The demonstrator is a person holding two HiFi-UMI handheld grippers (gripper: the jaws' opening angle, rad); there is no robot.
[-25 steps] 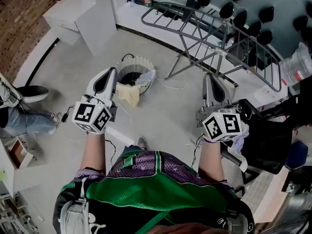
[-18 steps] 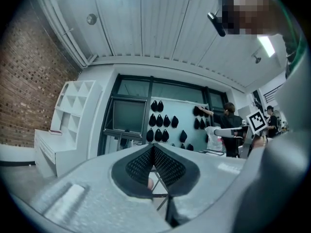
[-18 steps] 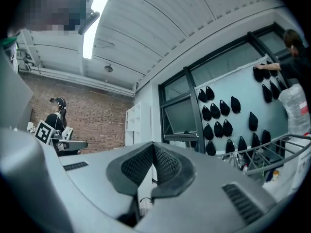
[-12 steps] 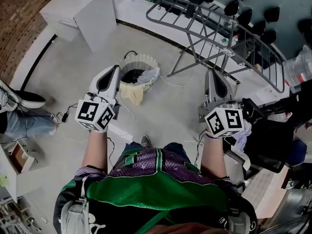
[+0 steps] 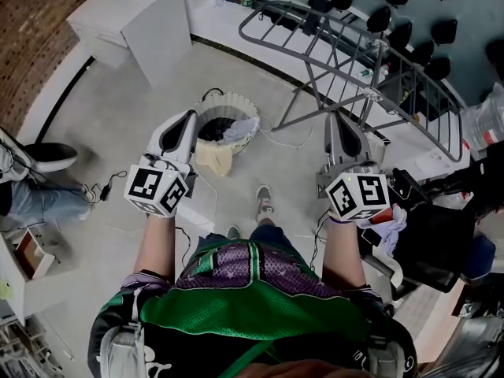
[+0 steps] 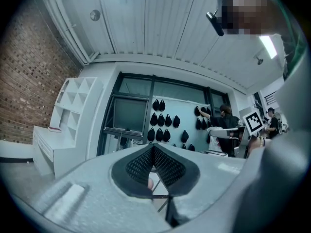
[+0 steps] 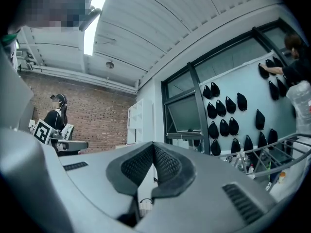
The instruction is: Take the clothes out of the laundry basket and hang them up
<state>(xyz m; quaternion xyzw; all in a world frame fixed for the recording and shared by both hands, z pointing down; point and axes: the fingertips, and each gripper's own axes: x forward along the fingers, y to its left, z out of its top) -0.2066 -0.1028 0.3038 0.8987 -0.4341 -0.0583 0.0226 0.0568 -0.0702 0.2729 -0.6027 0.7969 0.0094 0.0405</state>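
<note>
Shoe (image 5: 265,198) stepped forward; left tongs (image 5: 190,117) hide basket (image 5: 227,98) edge

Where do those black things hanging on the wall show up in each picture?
Head view: black items, top right corner.
Left gripper view: black items at centre, above the jaws.
Right gripper view: black items right of centre.
Shared landmark: white shelf unit, left of them in every view.
</note>
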